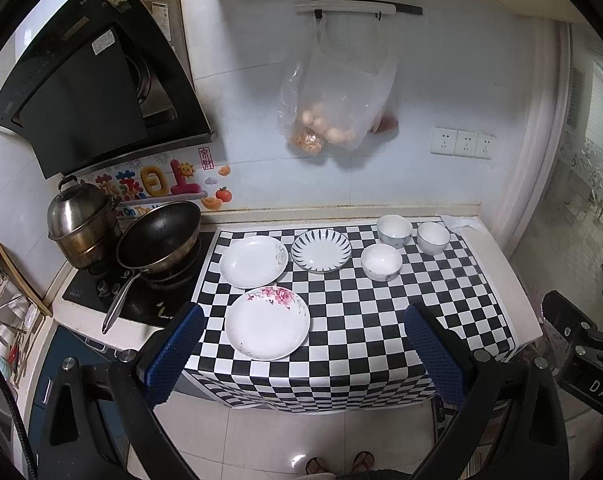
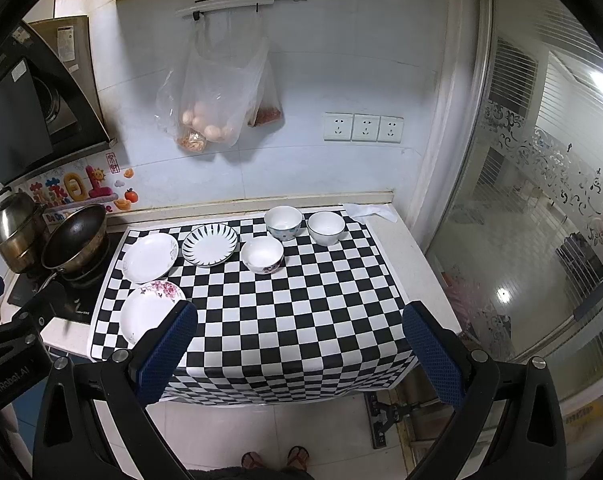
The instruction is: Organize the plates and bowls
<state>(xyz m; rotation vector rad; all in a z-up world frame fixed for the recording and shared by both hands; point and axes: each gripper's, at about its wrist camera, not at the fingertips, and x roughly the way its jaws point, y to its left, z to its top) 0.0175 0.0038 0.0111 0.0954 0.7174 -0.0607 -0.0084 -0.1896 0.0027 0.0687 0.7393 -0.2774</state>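
Three plates lie on the checkered cloth [image 1: 361,320]: a pink-flowered plate [image 1: 267,322] nearest, a plain white plate [image 1: 254,261] behind it, and a blue-striped plate [image 1: 321,250] to its right. Three white bowls stand further right: one in front [image 1: 381,262], two behind [image 1: 394,231] [image 1: 433,238]. The same plates [image 2: 151,314] [image 2: 150,257] [image 2: 209,245] and bowls [image 2: 262,255] [image 2: 283,222] [image 2: 325,227] show in the right wrist view. My left gripper [image 1: 305,354] and right gripper [image 2: 299,350] are open and empty, held above the counter's front edge.
A black wok [image 1: 159,238] and a steel pot [image 1: 79,224] sit on the stove at the left. A range hood [image 1: 89,92] hangs above them. A plastic bag of eggs [image 1: 333,100] hangs on the wall. A glass door [image 2: 541,200] is at the right.
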